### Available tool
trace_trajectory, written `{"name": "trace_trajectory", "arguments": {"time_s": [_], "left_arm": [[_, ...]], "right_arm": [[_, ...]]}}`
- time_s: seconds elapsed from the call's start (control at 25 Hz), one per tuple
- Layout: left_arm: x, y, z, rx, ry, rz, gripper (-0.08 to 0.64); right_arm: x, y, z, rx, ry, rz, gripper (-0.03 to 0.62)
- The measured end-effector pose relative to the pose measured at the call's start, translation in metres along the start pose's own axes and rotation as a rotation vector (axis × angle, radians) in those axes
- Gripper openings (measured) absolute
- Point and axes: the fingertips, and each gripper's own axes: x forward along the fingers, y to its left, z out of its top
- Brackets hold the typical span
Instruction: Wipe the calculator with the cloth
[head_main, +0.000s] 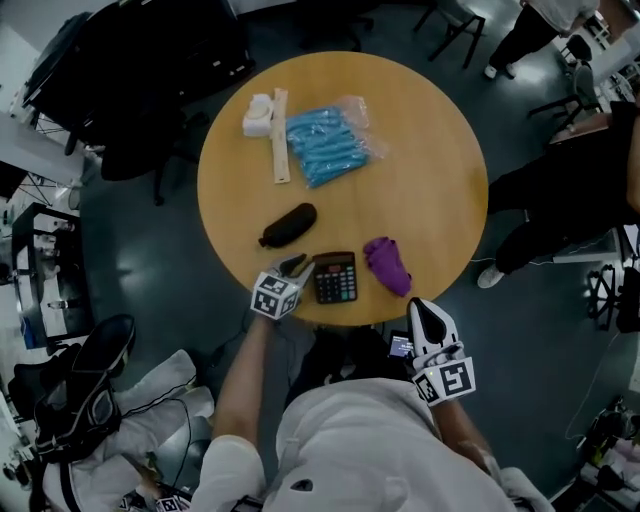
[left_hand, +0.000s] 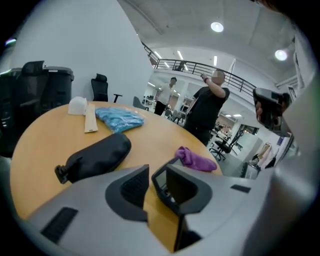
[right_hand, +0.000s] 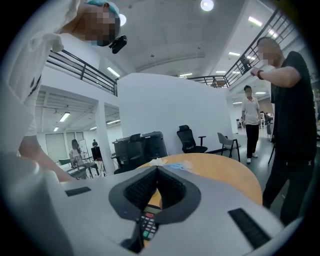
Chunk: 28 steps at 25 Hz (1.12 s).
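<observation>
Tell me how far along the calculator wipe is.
Done: nothing visibly; the purple cloth lies loose beside the calculator. In hand: the left gripper, jaws open, sits at the calculator's left edge without clamping it; the right gripper is shut and empty, near the table edge. Left: grab the cloth, wipe.

White shirt (head_main: 360, 440); grey left gripper (head_main: 298, 264) and right gripper (head_main: 420, 306) bear black-and-white marker cubes (head_main: 275, 295)

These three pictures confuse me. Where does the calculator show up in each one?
Head view: calculator lower middle, at the table's near edge.
Left gripper view: calculator bottom centre, its edge in the gap of the open left tongs.
Right gripper view: calculator low centre, keys showing beneath the shut right tongs.
Shared landmark: the round wooden table.
</observation>
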Motion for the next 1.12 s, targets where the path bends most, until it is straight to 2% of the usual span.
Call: {"name": "trace_trajectory", "arguments": {"time_s": [0.32, 0.48, 0.64, 0.92, 1.12], "left_arm": [[0.046, 0.002, -0.023, -0.002, 0.141, -0.140, 0.141], [0.054, -0.008, -0.021, -0.040, 0.159, -0.197, 0.147], [0.050, -0.014, -0.024, -0.056, 0.166, -0.227, 0.119], [0.029, -0.027, -0.019, -0.123, 0.115, -0.214, 0.072], [0.008, -0.037, -0.013, -0.167, 0.058, -0.141, 0.057]], "right_arm": [[-0.003, -0.026, -0.017, 0.030, 0.070, -0.047, 0.015], [-0.003, -0.035, -0.016, 0.036, 0.084, -0.058, 0.015], [0.001, -0.042, -0.016, 0.046, 0.080, -0.061, 0.015], [-0.001, -0.049, -0.014, 0.045, 0.064, -0.060, 0.015], [0.001, -0.050, -0.012, 0.048, 0.040, -0.055, 0.015]]}}
